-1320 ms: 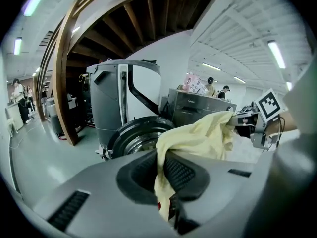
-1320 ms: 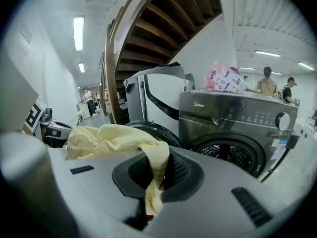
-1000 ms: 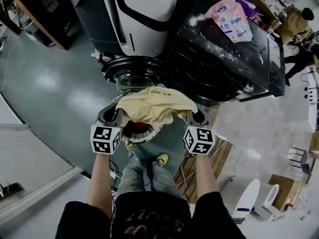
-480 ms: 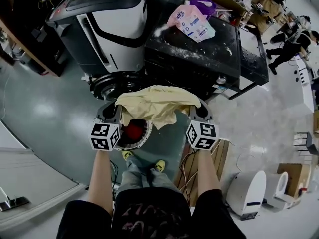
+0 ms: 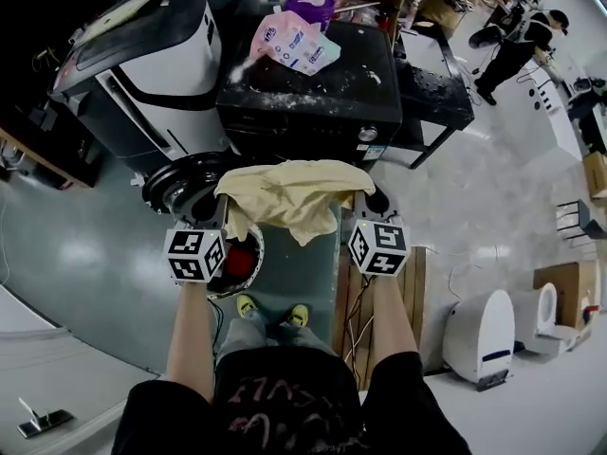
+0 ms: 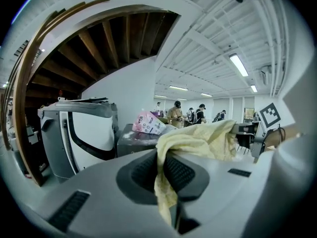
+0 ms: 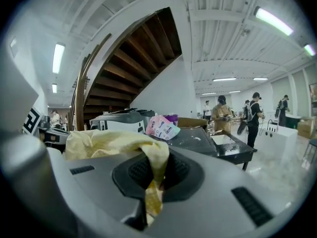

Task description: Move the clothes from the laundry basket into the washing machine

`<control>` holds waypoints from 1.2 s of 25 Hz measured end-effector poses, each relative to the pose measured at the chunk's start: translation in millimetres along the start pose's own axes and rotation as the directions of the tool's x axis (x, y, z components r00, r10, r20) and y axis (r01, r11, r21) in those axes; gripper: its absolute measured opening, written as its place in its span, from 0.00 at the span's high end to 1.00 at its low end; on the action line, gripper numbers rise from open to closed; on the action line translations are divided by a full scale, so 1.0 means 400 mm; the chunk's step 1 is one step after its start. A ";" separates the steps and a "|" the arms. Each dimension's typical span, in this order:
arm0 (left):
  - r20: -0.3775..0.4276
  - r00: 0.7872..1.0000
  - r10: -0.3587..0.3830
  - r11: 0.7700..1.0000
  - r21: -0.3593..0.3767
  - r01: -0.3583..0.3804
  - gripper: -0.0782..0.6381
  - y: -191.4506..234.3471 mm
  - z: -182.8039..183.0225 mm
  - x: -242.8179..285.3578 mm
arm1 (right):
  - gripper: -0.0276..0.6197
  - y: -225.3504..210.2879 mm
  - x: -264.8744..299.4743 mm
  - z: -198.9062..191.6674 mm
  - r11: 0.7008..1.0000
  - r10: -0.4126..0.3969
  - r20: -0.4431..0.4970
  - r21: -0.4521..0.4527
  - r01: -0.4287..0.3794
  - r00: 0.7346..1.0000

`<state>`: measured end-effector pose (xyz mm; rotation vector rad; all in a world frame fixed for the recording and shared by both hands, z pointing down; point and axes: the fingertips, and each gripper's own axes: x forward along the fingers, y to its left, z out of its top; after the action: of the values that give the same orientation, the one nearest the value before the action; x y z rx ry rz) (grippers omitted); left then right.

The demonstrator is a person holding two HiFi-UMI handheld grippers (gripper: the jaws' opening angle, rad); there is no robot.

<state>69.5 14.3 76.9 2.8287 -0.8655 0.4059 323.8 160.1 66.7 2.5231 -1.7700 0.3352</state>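
Yellow cloth clamped by left hand-held gripper and right hand-held gripper — head view hides pinch.

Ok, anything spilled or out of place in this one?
Yes: white powder is scattered over the black surface beside the pink pouch. It looks like a spill. Nothing else stands out.

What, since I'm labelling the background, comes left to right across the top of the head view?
Left to right: white washing machine → pink pouch → person in black.
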 end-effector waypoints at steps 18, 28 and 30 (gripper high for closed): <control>0.003 0.984 -0.179 0.984 -0.012 0.179 0.85 -0.041 0.048 0.213 | 0.94 -0.104 0.028 0.029 0.989 -0.149 -0.018 -0.004 0.149 0.989; 0.039 0.968 -0.250 0.968 0.002 0.250 0.85 -0.021 0.096 0.279 | 0.94 -0.114 0.064 0.072 0.980 -0.199 0.000 0.012 0.199 0.980; 0.038 0.968 -0.248 0.969 -0.004 0.248 0.85 -0.015 0.099 0.288 | 0.94 -0.112 0.077 0.074 0.981 -0.194 -0.001 0.015 0.194 0.981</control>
<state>173.1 -50.3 73.4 2.8945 -0.5061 0.3140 380.3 142.5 48.0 2.6771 -1.5087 0.3389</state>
